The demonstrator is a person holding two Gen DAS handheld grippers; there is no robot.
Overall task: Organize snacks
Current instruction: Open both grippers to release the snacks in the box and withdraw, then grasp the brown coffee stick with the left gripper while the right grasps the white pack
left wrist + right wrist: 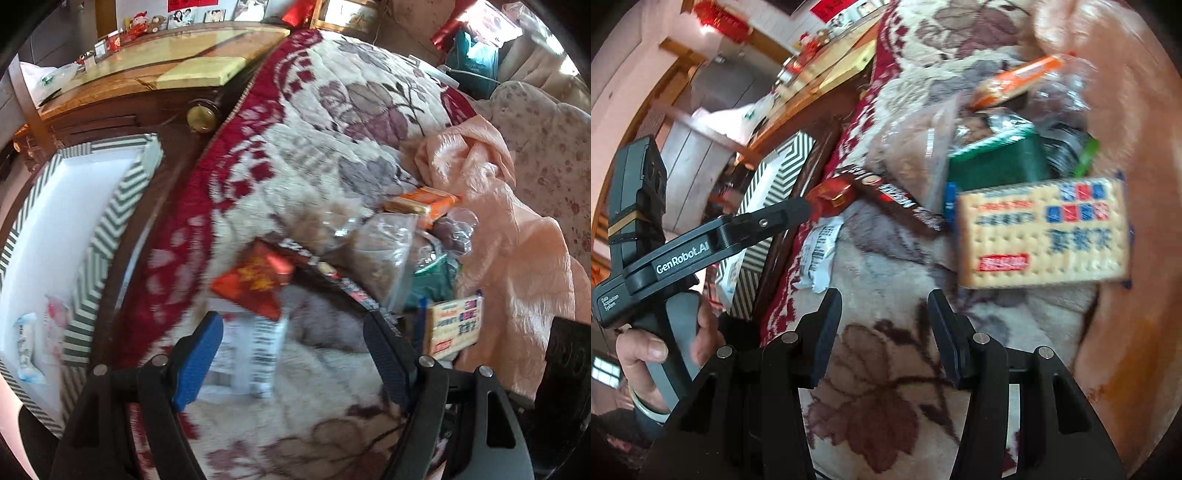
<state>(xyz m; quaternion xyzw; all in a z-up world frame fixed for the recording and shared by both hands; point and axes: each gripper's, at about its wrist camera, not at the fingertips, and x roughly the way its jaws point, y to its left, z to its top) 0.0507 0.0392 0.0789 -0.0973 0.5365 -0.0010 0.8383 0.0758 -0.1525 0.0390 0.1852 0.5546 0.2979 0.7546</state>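
Observation:
A pile of snacks lies on a floral blanket (314, 155). My left gripper (291, 339) is open, just short of a red-and-white snack packet (255, 284), with a dark chocolate bar (332, 273) behind it. In the right wrist view the left gripper's tip (798, 210) is at the same red packet (831, 195). My right gripper (882, 314) is open and empty above the blanket, below a cracker pack (1041, 232). A green box (997, 155), an orange pack (1019, 79) and a clear bag (916, 147) lie further back.
A striped box (110, 221) with a white inside stands left of the bed and holds small wrapped snacks (26, 343). A wooden cabinet (147, 85) is behind it. A peach cloth (509, 229) lies right of the pile.

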